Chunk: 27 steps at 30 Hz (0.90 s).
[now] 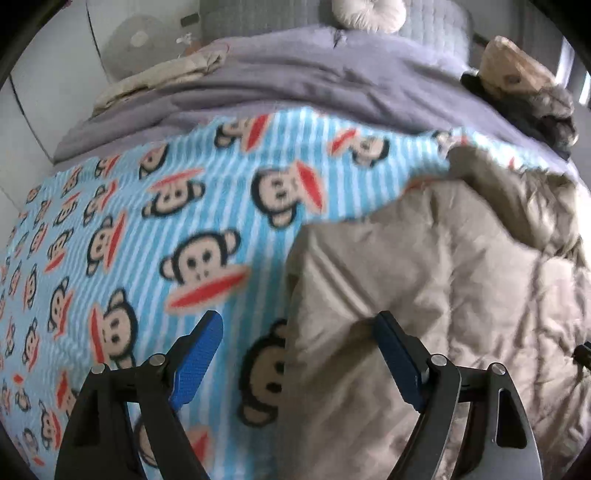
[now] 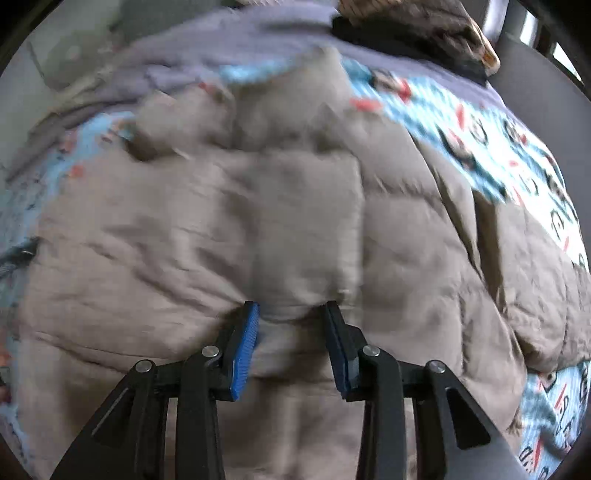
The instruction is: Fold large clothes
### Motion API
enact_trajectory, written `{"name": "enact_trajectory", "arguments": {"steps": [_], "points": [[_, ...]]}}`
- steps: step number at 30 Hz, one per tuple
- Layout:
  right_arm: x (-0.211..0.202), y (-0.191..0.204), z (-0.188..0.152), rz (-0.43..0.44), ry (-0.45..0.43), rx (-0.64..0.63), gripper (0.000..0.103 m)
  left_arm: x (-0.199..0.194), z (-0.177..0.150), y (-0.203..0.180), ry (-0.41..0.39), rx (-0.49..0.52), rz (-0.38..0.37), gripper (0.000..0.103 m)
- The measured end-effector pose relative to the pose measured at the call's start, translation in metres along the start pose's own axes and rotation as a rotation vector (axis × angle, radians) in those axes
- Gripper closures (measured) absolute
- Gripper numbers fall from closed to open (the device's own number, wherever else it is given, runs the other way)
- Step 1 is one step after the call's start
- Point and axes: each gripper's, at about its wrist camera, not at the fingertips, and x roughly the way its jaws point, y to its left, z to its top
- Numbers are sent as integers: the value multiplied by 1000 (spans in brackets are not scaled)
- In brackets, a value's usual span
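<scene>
1. Left gripper (image 1: 297,338) is closest in its own view, jaws spread wide and holding nothing. It straddles the left edge of the coat (image 1: 424,295): one pad over the blanket (image 1: 140,229), the other just over or maybe touching the padding, can't tell which. My guess is it's lined up there to grab that edge for a fold

2. Right gripper (image 2: 291,325) sits low over the middle of the coat (image 2: 258,206), jaws partly apart with a hump of quilted fabric bulging between the pads. Looks like it's pinching up a bit of the puffy shell, but the view is blurry and the pads aren't closed, so I wouldn't call it a grip yet

3. The coat itself is a big tan puffer spread mostly flat, bulky and slippery-looking, so I'd expect it to spring back unless both sides get held

4. Under it is the blue striped monkey blanket, laid out as the folding surface on a bed

5. Further back there's a grey duvet (image 1: 314,74) bunched across the bed, a beige cloth (image 1: 159,74) on its left and a pile of clothes (image 1: 524,88) on its right

6. Farthest off: a white round cushion (image 1: 365,13) against the headboard, and a fan (image 1: 138,40) by the wall on the left
</scene>
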Motion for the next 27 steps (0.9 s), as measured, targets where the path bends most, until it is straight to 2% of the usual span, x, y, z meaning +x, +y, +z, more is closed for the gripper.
{"name": "enact_trajectory", "arguments": {"steps": [2, 3, 4, 5, 6, 9, 11, 12, 13, 14, 15, 16, 17, 18, 20, 22, 24, 25, 27], "points": [[-17, -20, 0, 28, -44, 79, 50, -1, 9, 22, -3, -61, -81, 18], [-25, -31, -1, 46, -69, 123, 27, 3, 11, 31, 20, -95, -117, 18], [-32, -45, -2, 86, -86, 180, 17, 12, 14, 46, 72, -153, -179, 18], [-35, -58, -5, 141, -84, 244, 17, 26, 15, 61, 140, -224, -265, 18], [-33, -67, -7, 191, -62, 294, 17, 35, 15, 69, 177, -269, -317, 18], [-10, -94, -16, 439, 41, 501, 19, 72, 10, 85, 299, -396, -529, 18], [3, -99, -15, 560, 74, 578, 21, 79, 12, 84, 303, -415, -575, 18], [6, -97, -17, 590, 81, 593, 27, 80, 15, 81, 297, -421, -616, 19], [10, -94, -15, 609, 89, 601, 34, 81, 16, 77, 295, -429, -651, 29], [15, -89, -13, 617, 102, 598, 38, 81, 17, 72, 292, -434, -681, 56], [22, -83, -11, 619, 119, 588, 46, 79, 20, 64, 285, -422, -685, 68], [26, -78, -8, 615, 130, 576, 62, 75, 23, 59, 264, -399, -648, 81], [29, -72, -6, 597, 144, 556, 74, 64, 26, 52, 214, -355, -576, 86], [31, -63, -3, 558, 158, 529, 91, 44, 31, 42, 129, -282, -481, 88], [23, -55, 3, 466, 130, 464, 92, 14, 35, 24, 7, -151, -349, 88], [11, -46, 10, 344, 82, 351, 92, -3, 34, 3, -78, -2, -207, 88], [6, -37, 15, 207, 53, 243, 92, 10, 34, -12, -67, 90, -106, 88], [9, -36, 15, 180, 58, 225, 92, 20, 34, -13, -53, 111, -63, 88], [16, -37, 14, 185, 69, 244, 93, 37, 29, -9, -18, 122, 26, 88]]}}
